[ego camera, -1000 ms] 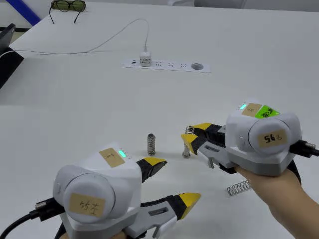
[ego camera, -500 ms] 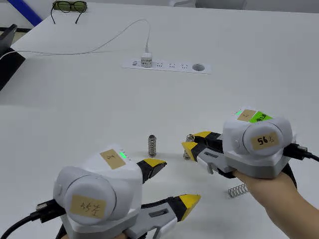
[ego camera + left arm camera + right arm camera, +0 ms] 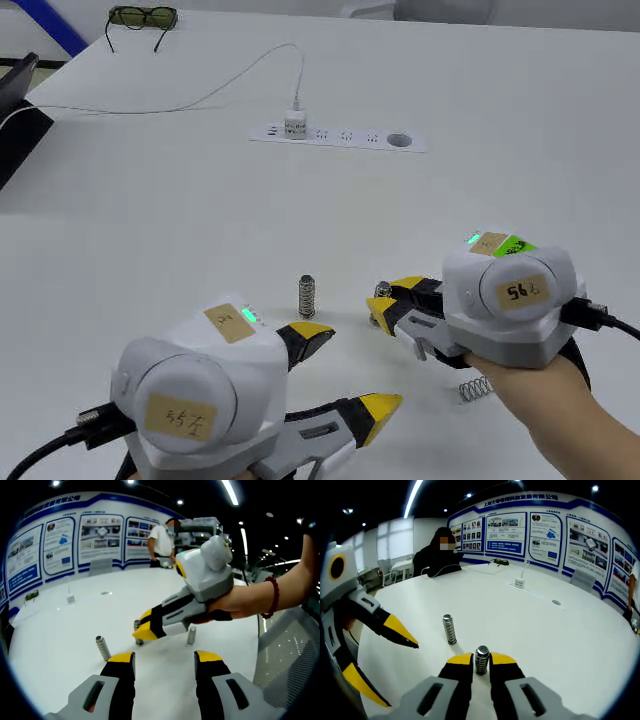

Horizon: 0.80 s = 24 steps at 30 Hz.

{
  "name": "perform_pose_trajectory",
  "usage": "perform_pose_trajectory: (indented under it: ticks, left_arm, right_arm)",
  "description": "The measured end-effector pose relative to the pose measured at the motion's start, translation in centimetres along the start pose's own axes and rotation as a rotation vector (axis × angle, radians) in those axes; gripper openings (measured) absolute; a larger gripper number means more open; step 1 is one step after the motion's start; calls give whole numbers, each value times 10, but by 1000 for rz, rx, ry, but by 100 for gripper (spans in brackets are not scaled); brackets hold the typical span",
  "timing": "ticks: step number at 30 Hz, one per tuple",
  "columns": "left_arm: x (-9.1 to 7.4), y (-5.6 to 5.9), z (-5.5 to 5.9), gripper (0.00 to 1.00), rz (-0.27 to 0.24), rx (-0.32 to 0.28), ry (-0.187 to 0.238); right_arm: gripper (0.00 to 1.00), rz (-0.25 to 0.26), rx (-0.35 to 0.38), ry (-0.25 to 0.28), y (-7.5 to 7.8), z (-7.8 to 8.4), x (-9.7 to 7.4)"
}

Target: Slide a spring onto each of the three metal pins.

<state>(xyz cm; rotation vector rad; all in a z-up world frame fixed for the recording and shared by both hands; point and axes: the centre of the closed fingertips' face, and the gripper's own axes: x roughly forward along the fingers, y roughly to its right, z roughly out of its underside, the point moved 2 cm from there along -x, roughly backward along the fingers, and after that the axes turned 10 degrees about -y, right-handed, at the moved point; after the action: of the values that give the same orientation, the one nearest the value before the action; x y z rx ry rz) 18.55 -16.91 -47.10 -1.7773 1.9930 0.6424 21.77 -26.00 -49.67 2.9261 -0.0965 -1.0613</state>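
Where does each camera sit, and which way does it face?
Head view: on the headset, facing down at the table; left gripper, right gripper and a hand show.
Left gripper view: along its open jaws, toward the right gripper and forearm.
Right gripper view: along jaws shut on a spring.
Shared: both gripper views show the sprung pin.

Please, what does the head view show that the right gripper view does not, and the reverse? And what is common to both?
Head view: a loose spring lying on the table beside the person's right hand. Right gripper view: a seated person and wall posters beyond the table, and, close up, the right tongs closed around a sprung pin. Both: the open left tongs, the other sprung pin and the white plug.
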Motion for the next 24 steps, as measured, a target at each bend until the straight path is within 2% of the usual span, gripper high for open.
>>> perform_pose_trajectory:
  ticks: [2,10,13,16,24]
  left_arm:
    - [0,0,0,48,-1,2,2]
    - [0,0,-2,50,-5,11,11]
    - [0,0,-4,50,-7,17,19]
    - [-1,1,-6,51,-7,18,33]
    - [1,6,-6,54,2,38,30]
  right_arm:
    - [18,5,5,8,1,-2,-2]
    - [24,-5,38,42,2,-11,-17]
    - [28,-6,67,31,2,-9,-22]
    - [30,-4,102,50,4,-9,-31]
    - [35,7,146,73,9,-6,-56]
